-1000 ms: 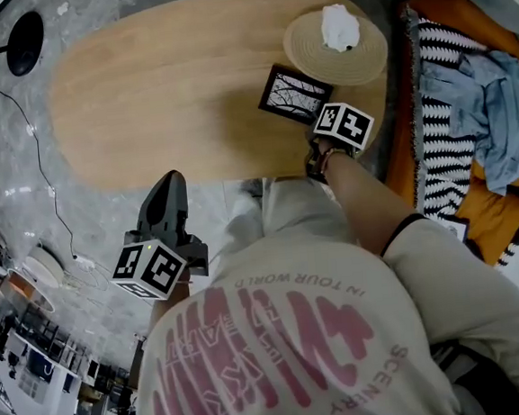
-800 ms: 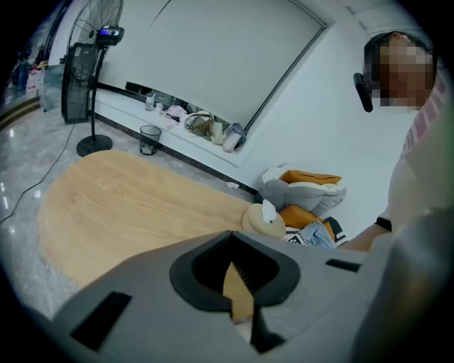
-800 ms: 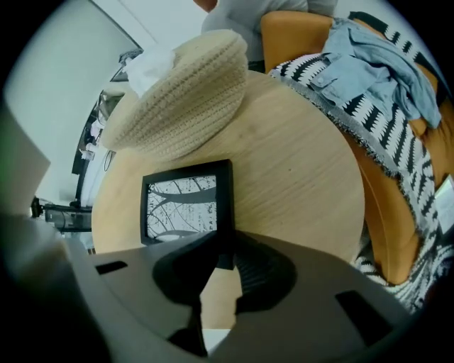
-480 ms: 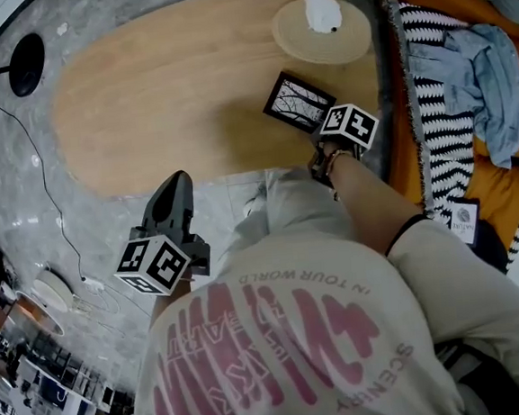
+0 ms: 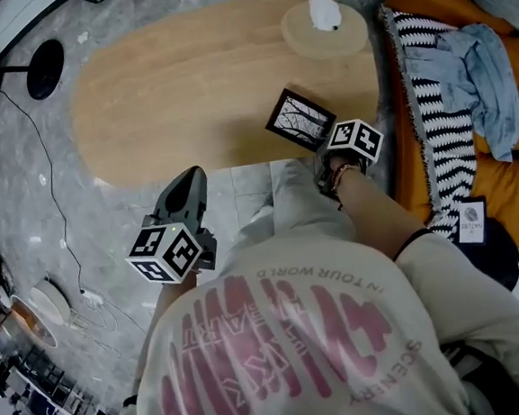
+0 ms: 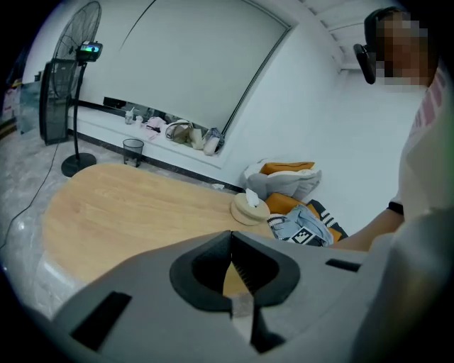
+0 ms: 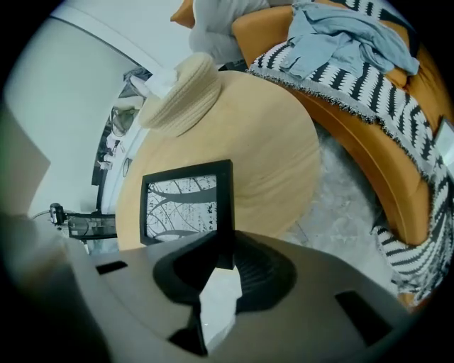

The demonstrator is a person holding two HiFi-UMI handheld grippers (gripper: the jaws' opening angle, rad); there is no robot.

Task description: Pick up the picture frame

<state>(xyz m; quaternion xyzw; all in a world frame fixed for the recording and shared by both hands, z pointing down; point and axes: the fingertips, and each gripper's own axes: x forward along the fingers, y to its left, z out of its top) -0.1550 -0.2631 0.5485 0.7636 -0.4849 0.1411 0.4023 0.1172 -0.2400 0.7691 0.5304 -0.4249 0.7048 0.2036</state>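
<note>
Hovering by the table point(image 5: 185, 82) edge, picture frame point(image 5: 300, 119) is clamped in right gripper point(image 7: 225, 257); left gripper point(image 6: 230, 237) closed, empty.

**Operator:** Where is the picture frame point(image 5: 299, 119) sitting?

**Technician:** It is sitting between the jaws of the right gripper point(image 7: 225, 259), over the near right part of the table point(image 5: 185, 82).

**Operator:** What is lying behind it?

**Technician:** A tissue holder point(image 5: 325, 26) is resting on the table's far right end.

**Operator:** And around the table?

**Technician:** A couch point(image 5: 501, 181) is standing to its right, with a blanket point(image 5: 420, 80) and a garment point(image 5: 473, 66) lying on it. The left gripper point(image 6: 231, 235) is hanging before the table's near edge.
</note>
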